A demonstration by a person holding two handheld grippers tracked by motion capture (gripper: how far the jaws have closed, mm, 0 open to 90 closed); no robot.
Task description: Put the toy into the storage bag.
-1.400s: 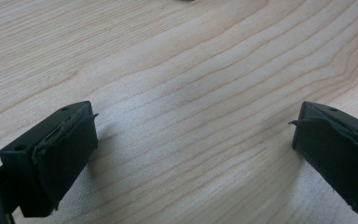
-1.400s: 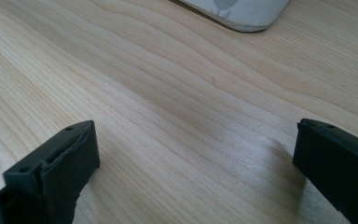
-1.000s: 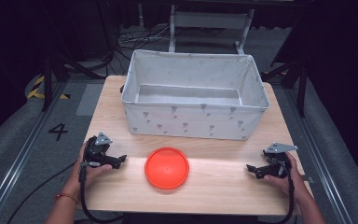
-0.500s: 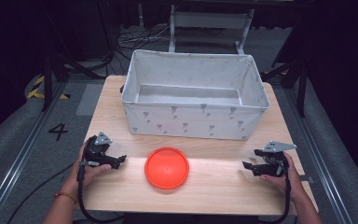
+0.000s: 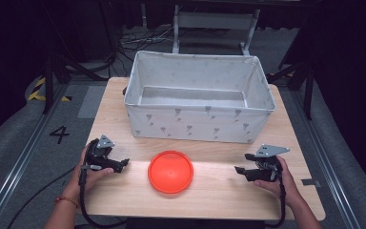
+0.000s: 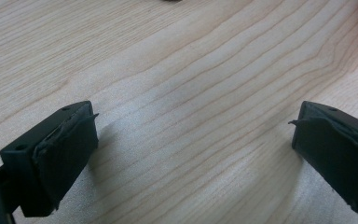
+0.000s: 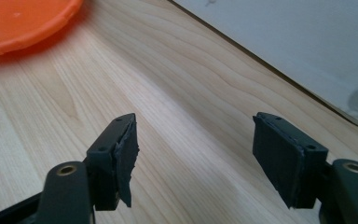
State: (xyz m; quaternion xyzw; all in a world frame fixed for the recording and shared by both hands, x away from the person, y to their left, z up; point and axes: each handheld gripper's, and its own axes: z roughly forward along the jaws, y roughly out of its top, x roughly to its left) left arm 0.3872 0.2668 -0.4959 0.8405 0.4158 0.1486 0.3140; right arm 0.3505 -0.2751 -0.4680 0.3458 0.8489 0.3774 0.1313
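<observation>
Both tongs gape wide with nothing in them: left tongs [image 5: 122,164] and right tongs [image 5: 238,171] flank 1 orange plate [image 5: 170,171] on the table [image 5: 209,191], fabric bin [image 5: 200,121] beyond.

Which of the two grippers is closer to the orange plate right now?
The left gripper, at the table's left side. Less bare wood separates it from the orange plate than separates the right gripper.

A black numeral 4 [image 5: 59,134] on the grey floor [image 5: 38,143] left of the table [image 5: 209,191].
</observation>
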